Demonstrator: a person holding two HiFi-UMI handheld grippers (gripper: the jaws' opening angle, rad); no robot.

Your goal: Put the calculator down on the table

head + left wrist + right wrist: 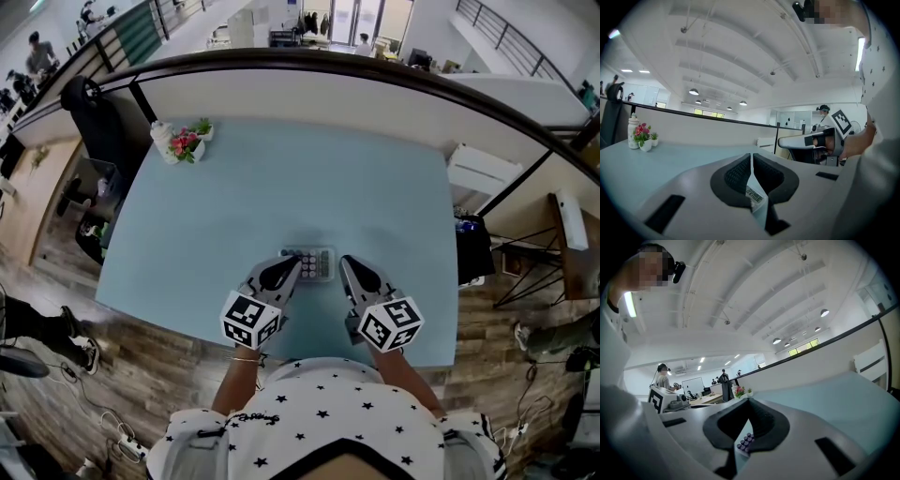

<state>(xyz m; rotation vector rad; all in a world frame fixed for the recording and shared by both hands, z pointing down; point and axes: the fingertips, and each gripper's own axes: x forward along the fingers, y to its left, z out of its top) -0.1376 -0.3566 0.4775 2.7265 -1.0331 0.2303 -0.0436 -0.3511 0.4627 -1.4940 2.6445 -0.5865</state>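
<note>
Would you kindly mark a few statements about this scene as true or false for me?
1. The left claw is shut on the calculator. True.
2. The right claw is open and empty. False: it is shut on the calculator's other side.
3. The table is dark brown. False: it is light blue.
4. Pink flowers stand at the table's far left corner. True.
</note>
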